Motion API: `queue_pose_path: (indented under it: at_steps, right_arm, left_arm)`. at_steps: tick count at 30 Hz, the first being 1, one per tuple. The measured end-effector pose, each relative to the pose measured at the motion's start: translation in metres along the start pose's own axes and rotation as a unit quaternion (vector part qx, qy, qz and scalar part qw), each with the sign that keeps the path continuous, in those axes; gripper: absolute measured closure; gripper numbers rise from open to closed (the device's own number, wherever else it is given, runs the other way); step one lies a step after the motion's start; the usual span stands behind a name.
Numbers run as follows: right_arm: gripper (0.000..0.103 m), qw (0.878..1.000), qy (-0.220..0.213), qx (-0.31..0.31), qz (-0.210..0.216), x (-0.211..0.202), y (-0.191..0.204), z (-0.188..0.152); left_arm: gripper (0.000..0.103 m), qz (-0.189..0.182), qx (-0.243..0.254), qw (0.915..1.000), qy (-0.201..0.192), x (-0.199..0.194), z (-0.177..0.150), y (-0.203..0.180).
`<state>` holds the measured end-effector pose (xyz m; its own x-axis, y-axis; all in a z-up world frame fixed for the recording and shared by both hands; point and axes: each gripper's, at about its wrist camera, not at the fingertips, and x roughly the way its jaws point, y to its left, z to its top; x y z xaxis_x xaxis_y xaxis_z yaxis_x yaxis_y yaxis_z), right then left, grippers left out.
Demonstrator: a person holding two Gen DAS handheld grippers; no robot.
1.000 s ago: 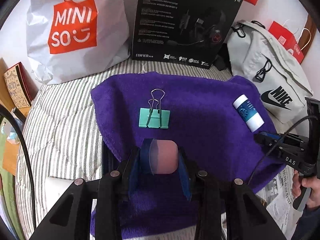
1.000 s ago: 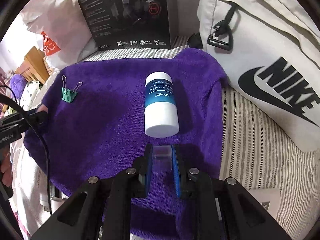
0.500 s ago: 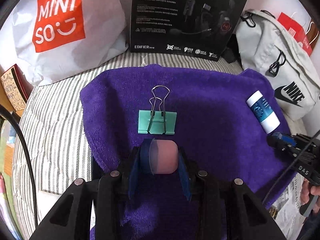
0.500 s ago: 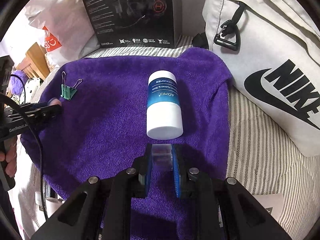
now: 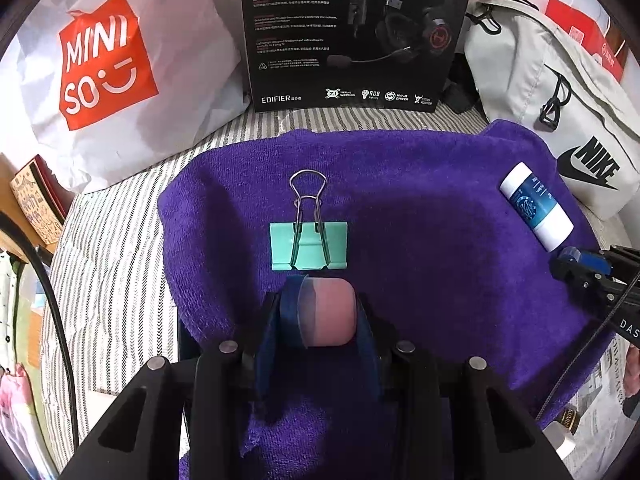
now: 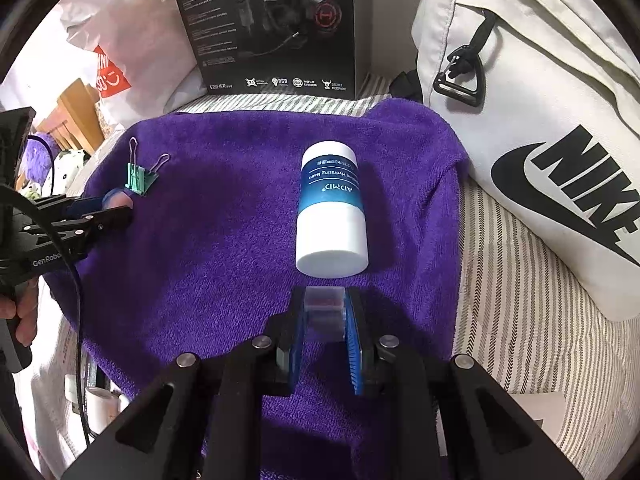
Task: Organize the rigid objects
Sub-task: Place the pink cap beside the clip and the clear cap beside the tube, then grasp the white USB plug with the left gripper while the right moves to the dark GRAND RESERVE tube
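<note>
A pink eraser (image 5: pixel 334 312) is clamped in the left gripper (image 5: pixel 325 314), just short of the green binder clip (image 5: pixel 309 245) lying on the purple towel (image 5: pixel 420 240). It should be set down squarely beside the clip. The right gripper (image 6: pixel 325 312) is closed on a small clear block (image 6: pixel 324 307), its jaws having just eased slightly, near the balm tube (image 6: pixel 332 212); a gentle placement alongside is advised.

Home bedroom, striped bedsheet (image 5: pixel 120 280), shopping bag (image 5: pixel 120 60), sling bag (image 6: pixel 540 140), headset box (image 5: pixel 352 32)

Open purple towel (image 6: pixel 224 240) between binder clip (image 5: pixel 308 246) and balm tube (image 6: pixel 332 212); headset box (image 5: pixel 356 32) walls the back.
</note>
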<state>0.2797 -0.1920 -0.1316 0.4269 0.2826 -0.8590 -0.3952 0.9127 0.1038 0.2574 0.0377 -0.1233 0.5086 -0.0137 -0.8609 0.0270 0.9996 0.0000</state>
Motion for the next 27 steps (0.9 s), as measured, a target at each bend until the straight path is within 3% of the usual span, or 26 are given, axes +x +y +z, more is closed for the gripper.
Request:
queue_pose_path:
  at_steps: [4,8,12,18,27]
  right_arm:
    - [0.068,1.0,0.006,0.007,0.015,-0.005,-0.003,-0.003]
    - [0.066,1.0,0.012,-0.004,-0.003,-0.01,0.002,-0.009]
    - [0.063,1.0,0.021,0.002,-0.013,-0.017,0.005,-0.016]
    - [0.062,1.0,0.018,0.022,-0.005,-0.031,0.005,-0.028]
    - [0.055,0.999,0.004,0.036,-0.01,-0.064,0.012,-0.046]
  left_arm:
    - [0.057,-0.004,0.001,1.0,0.002,-0.002,-0.003,-0.002]
    - [0.038,-0.015,0.002,0.9999,0.004,-0.005,-0.009,-0.007]
    - [0.037,-0.004,0.006,0.9999,0.012,-0.01,-0.016,-0.012]
    - [0.037,-0.027,-0.018,0.9994,0.015,-0.025,-0.031,-0.011]
    - [0.037,-0.029,-0.016,0.9994,-0.01,-0.073,-0.052,-0.02]
